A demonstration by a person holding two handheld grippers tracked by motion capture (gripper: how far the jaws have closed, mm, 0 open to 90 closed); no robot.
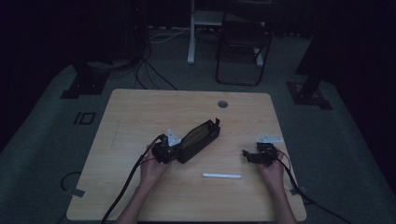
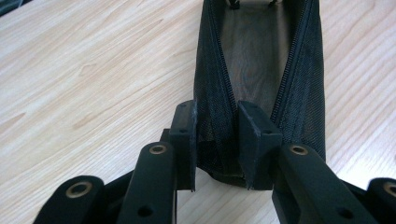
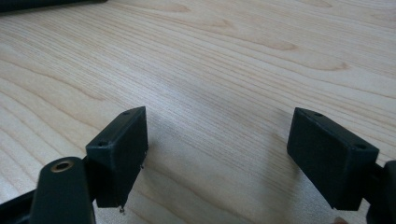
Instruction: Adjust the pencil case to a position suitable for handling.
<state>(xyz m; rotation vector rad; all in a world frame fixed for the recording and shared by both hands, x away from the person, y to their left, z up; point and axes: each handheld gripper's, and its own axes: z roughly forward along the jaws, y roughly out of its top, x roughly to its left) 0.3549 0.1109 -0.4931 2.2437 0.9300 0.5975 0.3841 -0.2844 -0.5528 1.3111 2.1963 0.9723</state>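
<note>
Black mesh pouch [image 2: 261, 70] on the worktop [image 1: 140, 112], near-end wall pinched between left gripper [image 2: 217, 140] jaws, right gripper [image 3: 217, 158] jaws wide apart, nothing between.

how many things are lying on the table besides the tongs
2. A black mesh pouch lies unzipped near the middle, its near end pinched in the left tongs. A white pen lies nearer the person, between the hands. Nothing looks hidden.

- The mesh pouch [image 2: 259, 60] runs off the top edge of the left gripper view, so its far end is cut off there.
- The pouch's near end sits behind the left gripper [image 2: 216, 140], partly hidden.
- The white stick [image 1: 222, 175] on the table [image 1: 140, 107] is too small to identify.
</note>
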